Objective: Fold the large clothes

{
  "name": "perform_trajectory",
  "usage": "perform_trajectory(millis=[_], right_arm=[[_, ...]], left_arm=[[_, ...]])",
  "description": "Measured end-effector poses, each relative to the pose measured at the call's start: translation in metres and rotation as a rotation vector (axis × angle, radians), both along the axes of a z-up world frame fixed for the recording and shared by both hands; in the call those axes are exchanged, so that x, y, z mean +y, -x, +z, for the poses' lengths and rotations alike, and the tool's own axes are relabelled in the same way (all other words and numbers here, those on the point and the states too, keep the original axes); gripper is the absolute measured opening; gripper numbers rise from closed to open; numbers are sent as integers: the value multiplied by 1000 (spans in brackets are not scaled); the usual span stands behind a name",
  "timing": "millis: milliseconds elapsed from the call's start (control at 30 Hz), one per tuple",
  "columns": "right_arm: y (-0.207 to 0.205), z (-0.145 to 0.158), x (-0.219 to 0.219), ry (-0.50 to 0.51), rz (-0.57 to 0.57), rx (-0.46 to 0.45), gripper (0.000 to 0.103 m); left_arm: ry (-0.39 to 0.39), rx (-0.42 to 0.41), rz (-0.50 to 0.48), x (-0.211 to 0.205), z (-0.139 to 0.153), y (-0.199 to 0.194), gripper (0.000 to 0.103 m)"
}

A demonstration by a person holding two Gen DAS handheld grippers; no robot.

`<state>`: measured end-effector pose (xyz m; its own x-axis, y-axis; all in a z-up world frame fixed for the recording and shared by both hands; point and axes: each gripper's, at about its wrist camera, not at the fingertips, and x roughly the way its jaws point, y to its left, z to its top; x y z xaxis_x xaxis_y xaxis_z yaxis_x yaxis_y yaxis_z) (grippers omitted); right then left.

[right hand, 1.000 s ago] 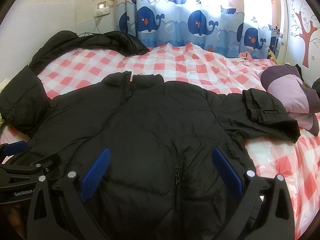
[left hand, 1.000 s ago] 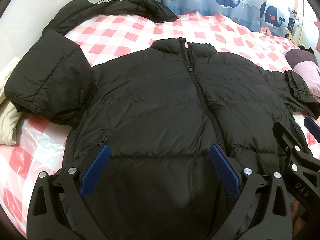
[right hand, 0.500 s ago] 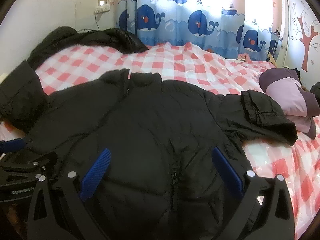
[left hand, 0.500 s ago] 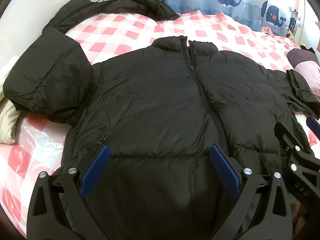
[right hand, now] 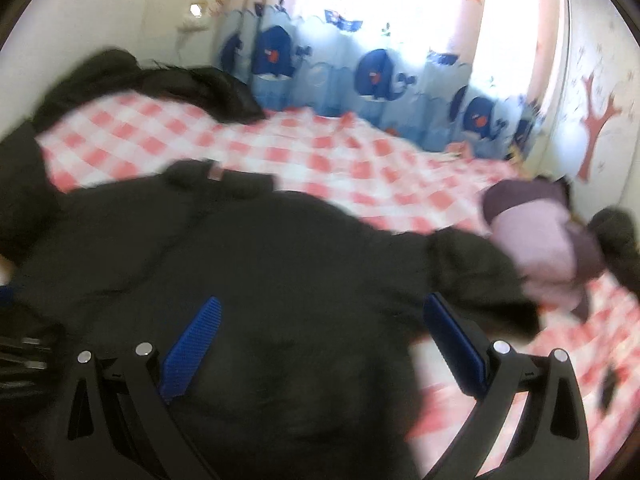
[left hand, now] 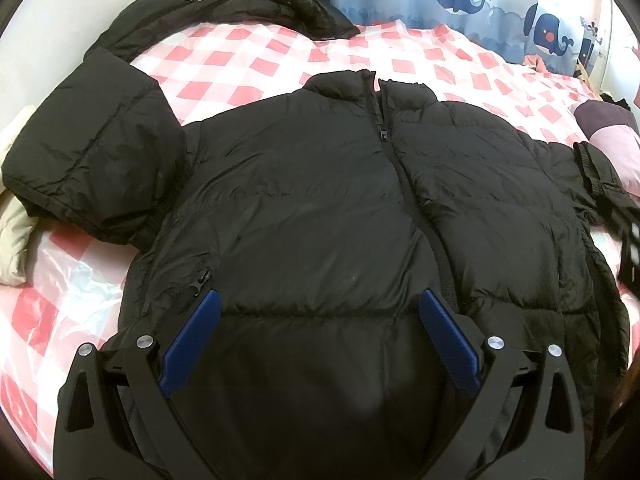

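Observation:
A black puffer jacket (left hand: 320, 208) lies face up and zipped on the checked bed, collar at the far side. Its left sleeve (left hand: 92, 160) is bunched near the bed's left edge, and its right sleeve (right hand: 476, 272) reaches toward the purple bundle. My left gripper (left hand: 318, 312) hovers open over the jacket's lower front with nothing between its blue pads. The right gripper (right hand: 320, 316) is open too, over the lower right part of the jacket; that view is blurred by motion. In the left wrist view a blurred black part of the right gripper (left hand: 630, 252) shows at the right edge.
The bed has a pink-and-white checked cover (left hand: 420, 52). A second black garment (left hand: 240, 12) lies along the far left corner. A purple and pink folded bundle (right hand: 540, 236) sits at the right. A cream cloth (left hand: 12, 208) lies at the left edge. Whale-print curtains (right hand: 360, 76) hang behind.
The right gripper has swung toward the right and its view is now blurred. The left gripper has held nearly still, edging slightly closer over the jacket. Both stay open.

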<state>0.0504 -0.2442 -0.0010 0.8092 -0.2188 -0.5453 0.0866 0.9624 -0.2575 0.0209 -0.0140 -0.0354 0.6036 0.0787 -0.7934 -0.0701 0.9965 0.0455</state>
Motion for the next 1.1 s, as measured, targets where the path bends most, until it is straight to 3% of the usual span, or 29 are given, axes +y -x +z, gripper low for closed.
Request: perform_trajectory(millis=[133,267,367,433,467,500,533,567,600,700,767,900,967,1000,1033,1100], right_arm=[[-47,2,-55,126,-57,53,98],[-109,-27,-119,245,-117,230,98],[-135,-49,-152,280,-144,312,98],[-149,-57,-179,234,-149,357,96],[-154,-57,-192,211,-161,372,93],[-157,-55,-202,190,-174,387,68],[-159,-54,-216,134,-197,409,27],[-159,-44,-241,17,-222,403,20],[-159,-35,-258,-55,-244,378,19],[-134,12,-333,-274,-363,211,15],[-101,44,-393,-426,-465,84,14],[-40,55,-489,-634,-669,-52,14],[-14,37,-531,-791,-755,-36,26],[5,27,-546,-861,-800,-51,47],[22,24,-549,-875,-837,-78,55],[39,24,-527,-882,-719,-68,56]], left_arm=[[3,3,-1,1,-1,-1,96],[0,16,-3,-1,-4,-4,96],[-2,25,-5,-2,-8,-5,96],[-4,29,-7,-2,-10,-7,96],[-4,31,-7,-2,-11,-7,96],[-5,32,-7,-2,-11,-8,96],[-5,34,-7,-1,-12,-8,96],[-7,35,-7,-2,-12,-8,96],[-9,35,-8,-2,-13,-8,96],[-12,33,-6,-3,-13,-8,96],[-9,29,-5,-3,-11,-7,96],[31,22,-9,-1,-6,-7,96],[47,15,-15,-2,-2,-5,96],[50,13,-19,-3,0,-5,96],[52,11,-27,-6,3,-4,96],[62,11,-40,-10,10,-1,96]])
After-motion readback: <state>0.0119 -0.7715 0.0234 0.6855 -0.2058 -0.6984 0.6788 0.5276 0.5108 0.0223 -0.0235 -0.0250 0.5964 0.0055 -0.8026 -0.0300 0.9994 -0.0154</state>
